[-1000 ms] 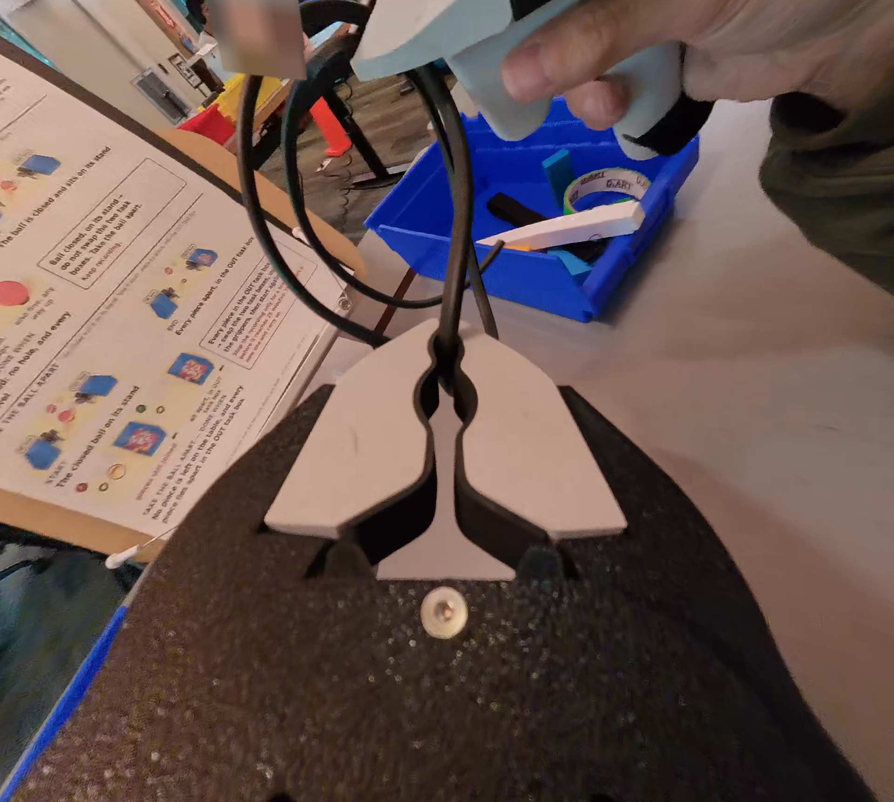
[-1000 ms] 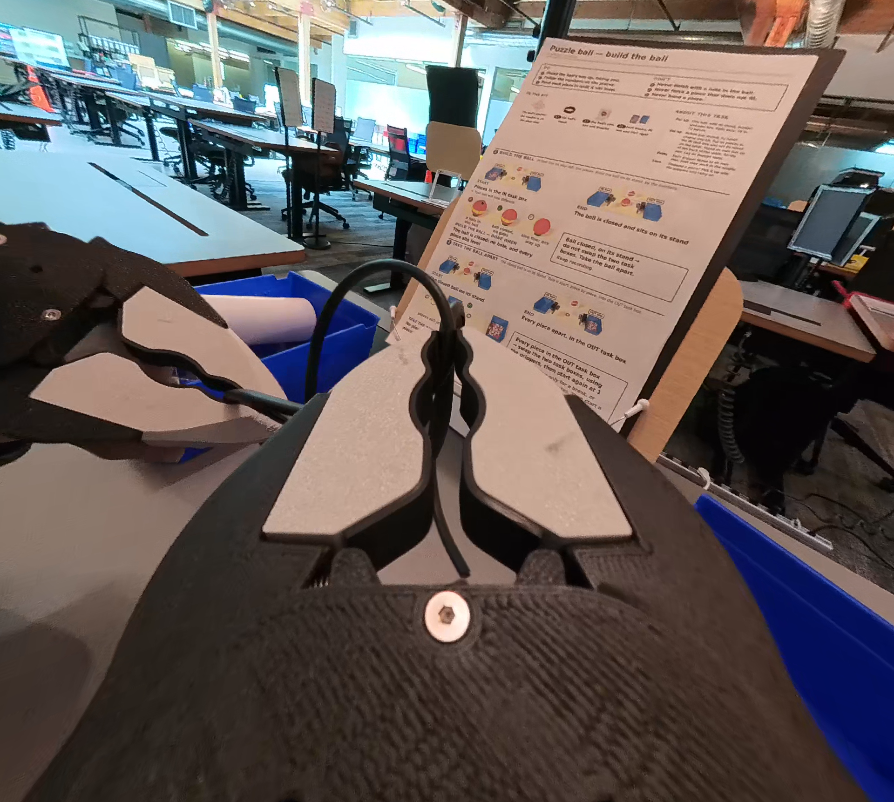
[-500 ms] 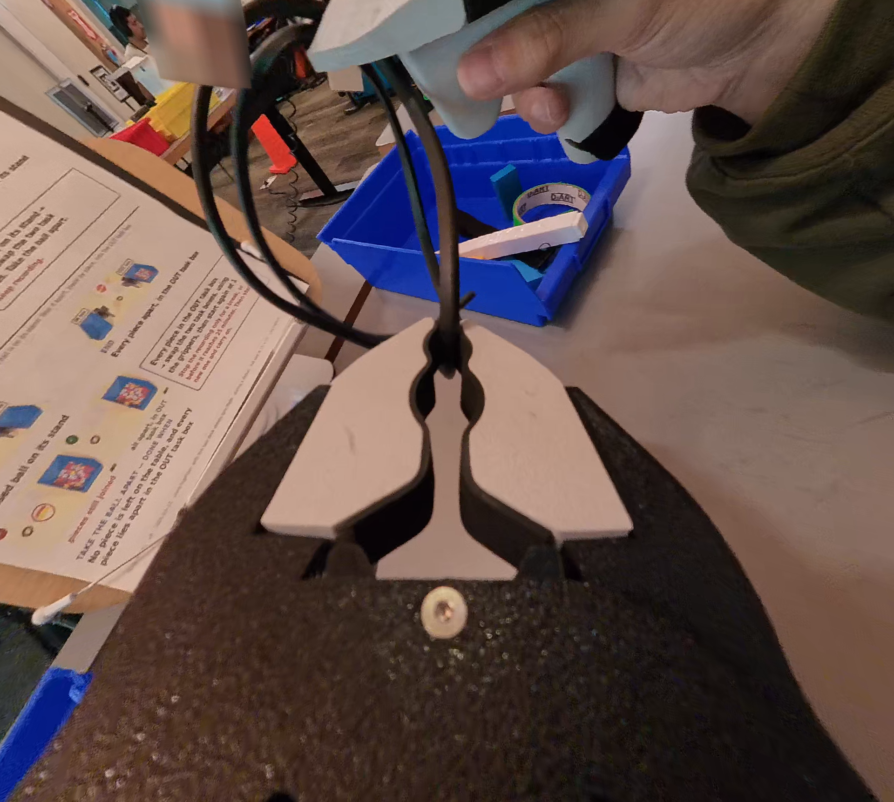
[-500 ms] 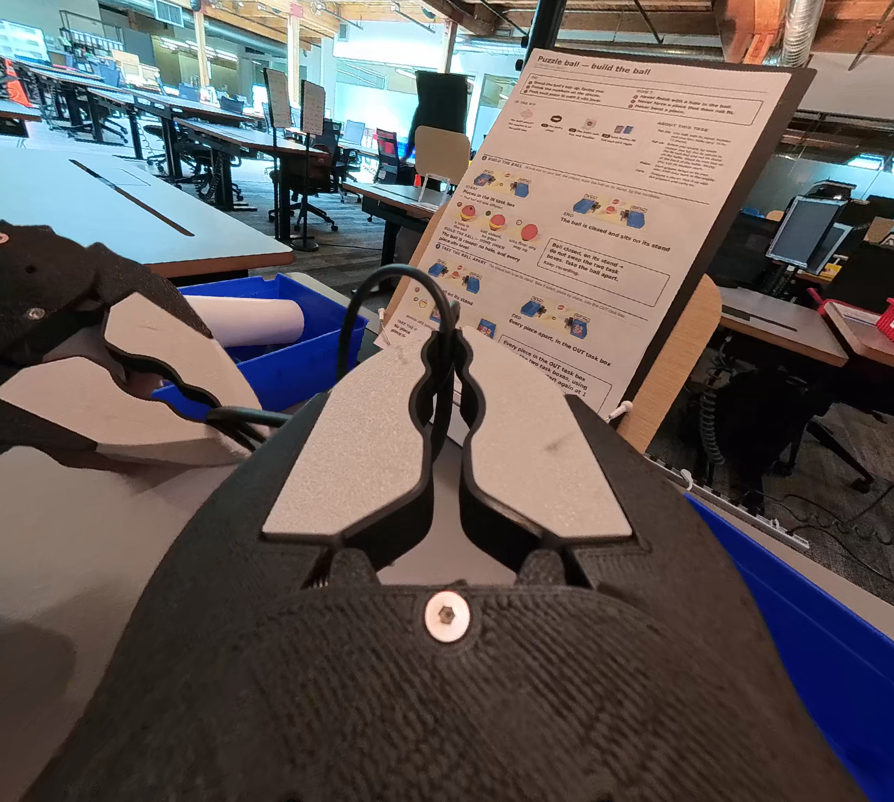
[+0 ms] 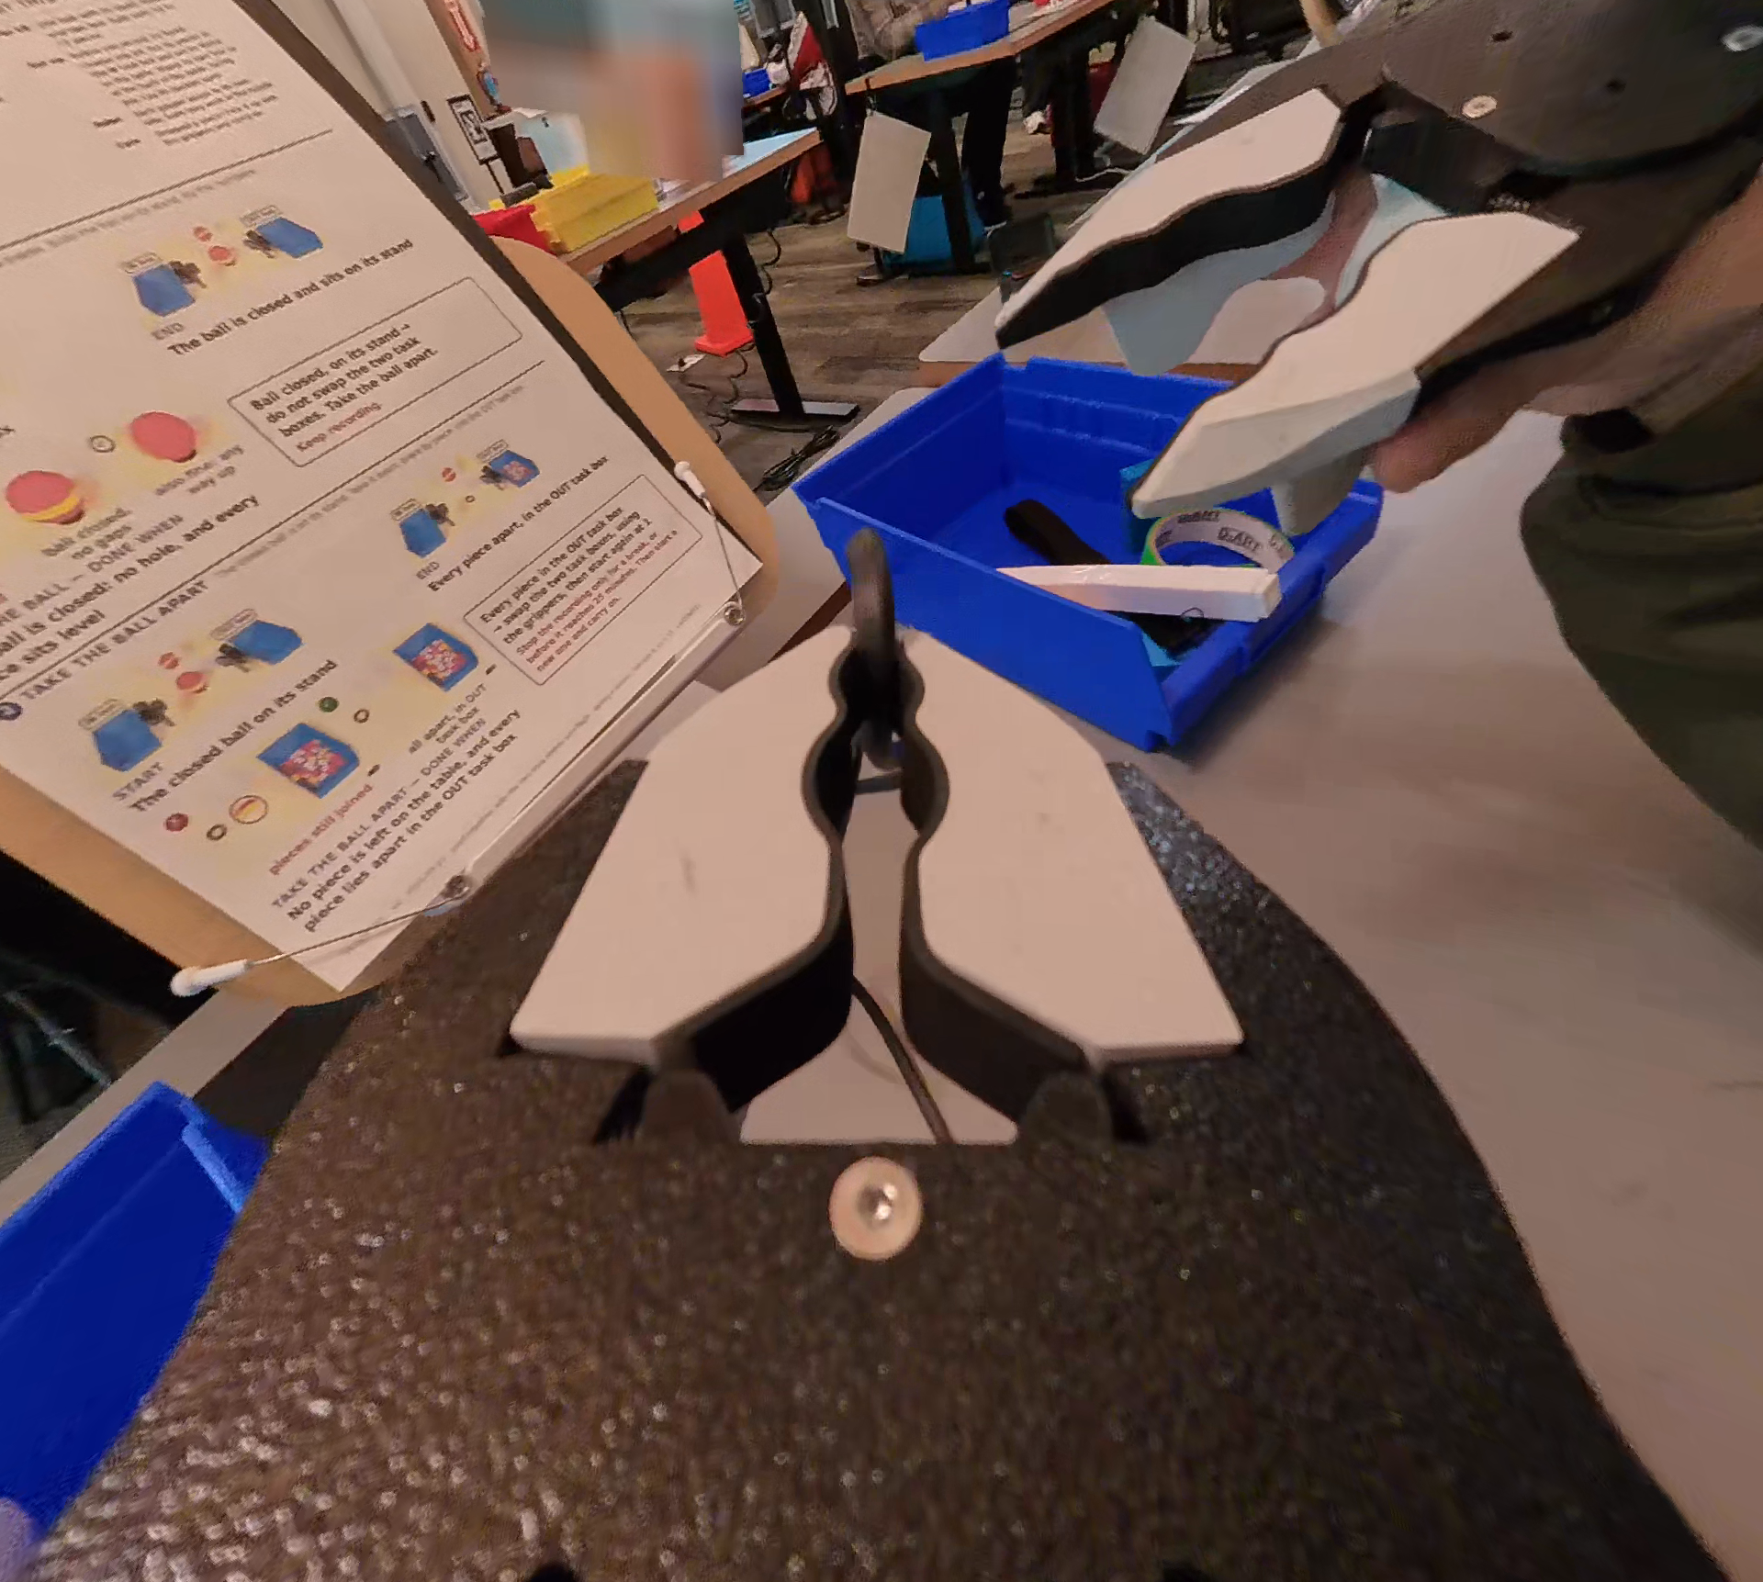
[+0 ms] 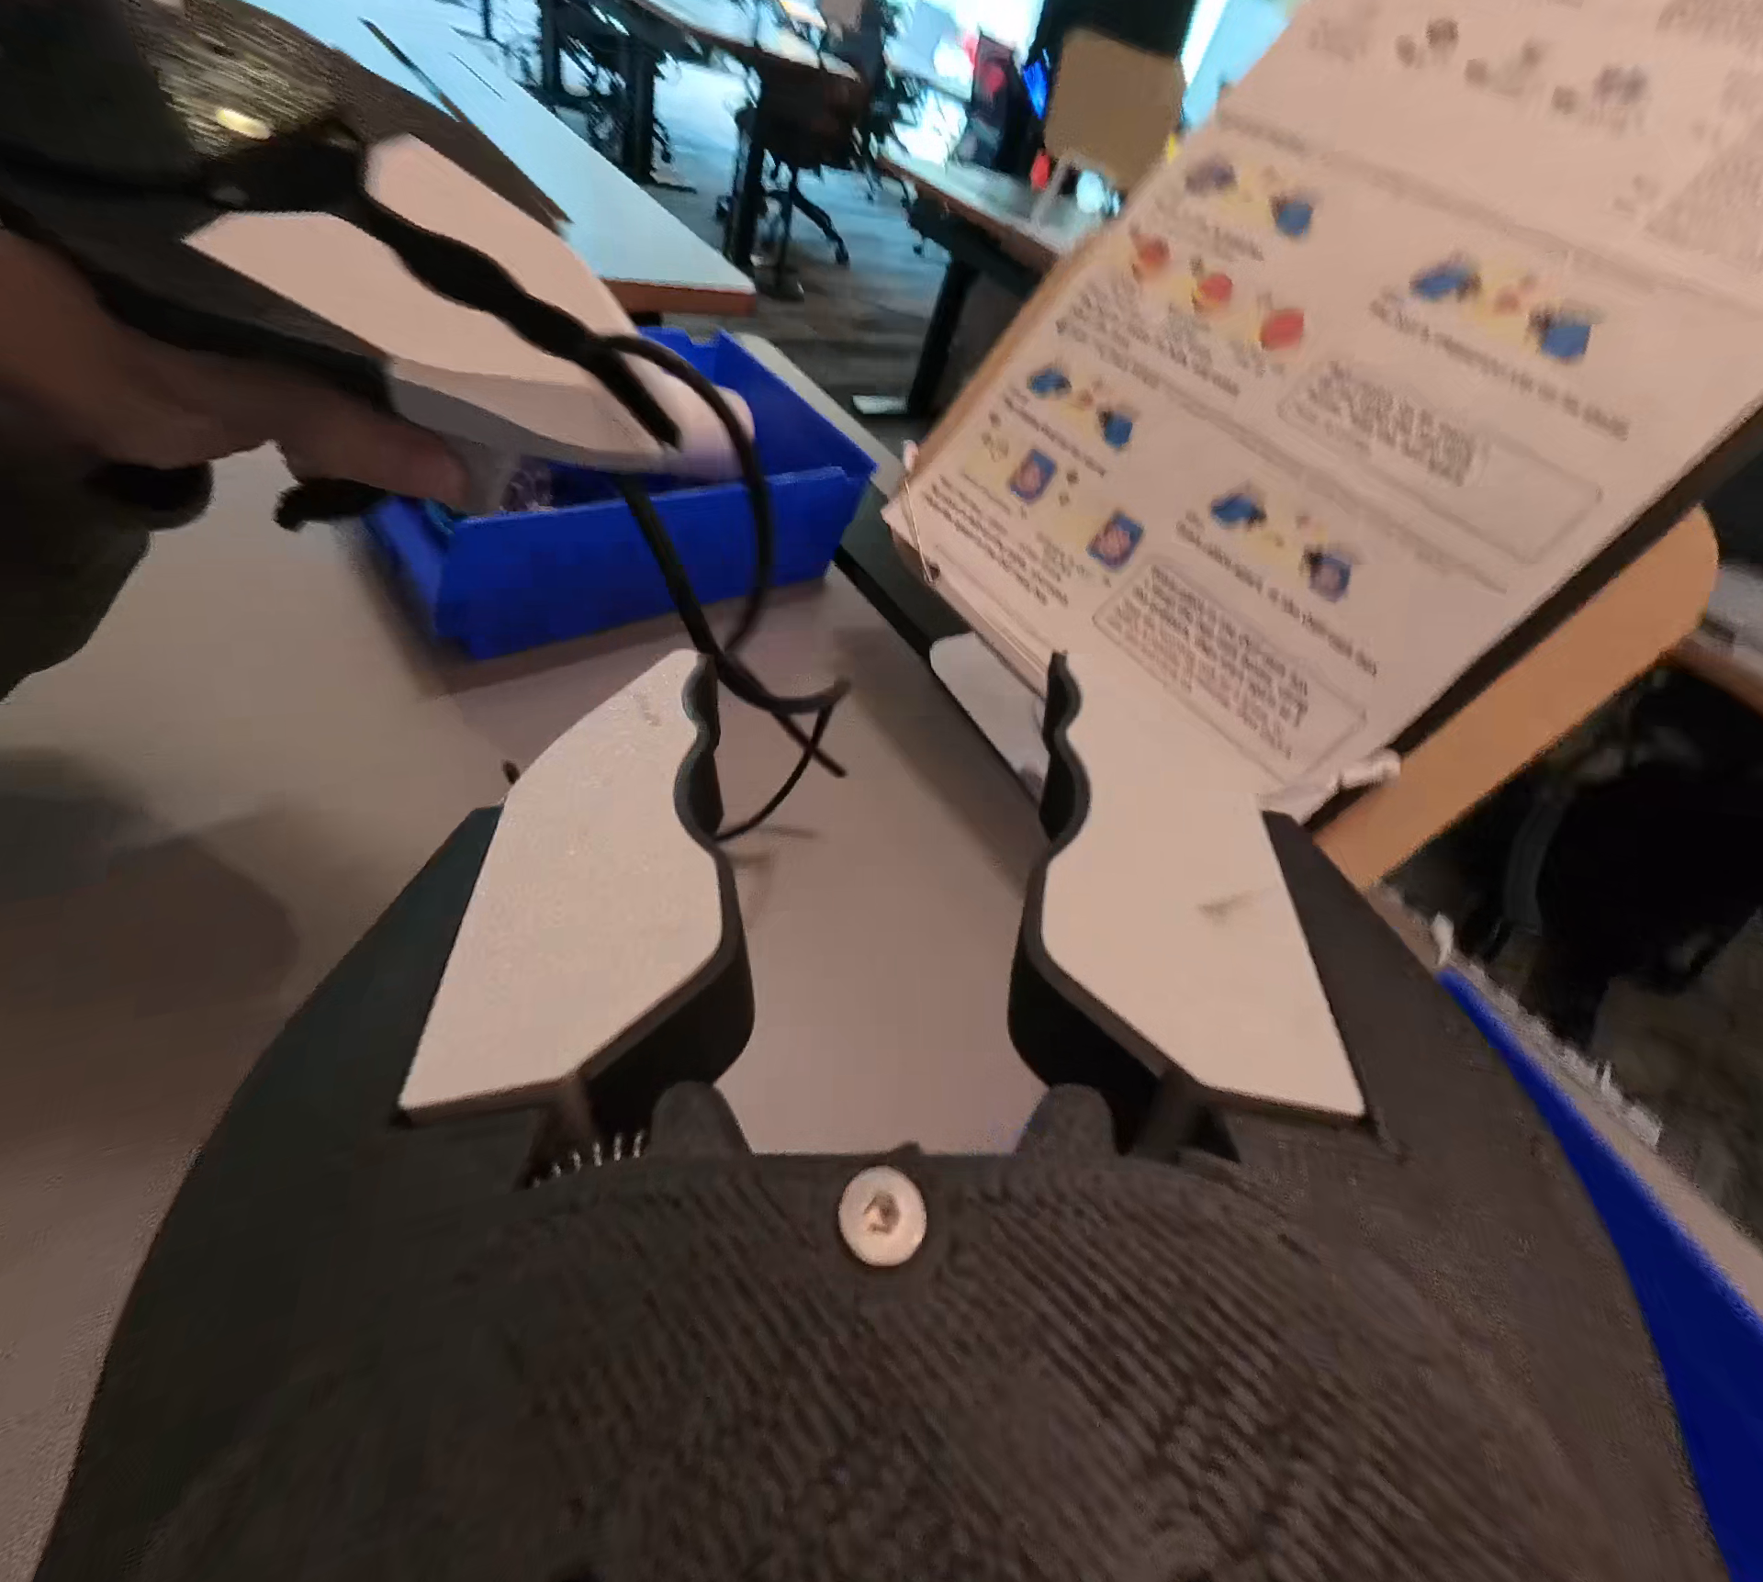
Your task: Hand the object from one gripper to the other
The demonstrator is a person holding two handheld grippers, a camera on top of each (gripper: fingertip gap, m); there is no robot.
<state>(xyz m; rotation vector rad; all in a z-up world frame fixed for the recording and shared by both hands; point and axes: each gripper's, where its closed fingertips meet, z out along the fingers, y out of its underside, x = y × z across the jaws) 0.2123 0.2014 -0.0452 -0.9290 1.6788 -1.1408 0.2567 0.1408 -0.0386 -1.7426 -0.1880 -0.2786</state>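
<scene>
The right tongs (image 6: 873, 668) stood wide open with nothing in them. The left tongs (image 6: 611, 391) pinched a black cable (image 6: 754, 506) above the grey counter (image 6: 238, 678).

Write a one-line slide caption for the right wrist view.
Right gripper open and empty; left gripper shut on the black cable.

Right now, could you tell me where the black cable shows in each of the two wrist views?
Left wrist view: the black cable sits at centre, pinched between the left gripper.
Right wrist view: it loops down from that gripper, upper left of centre.
Shared landmark: the instruction board.
</scene>
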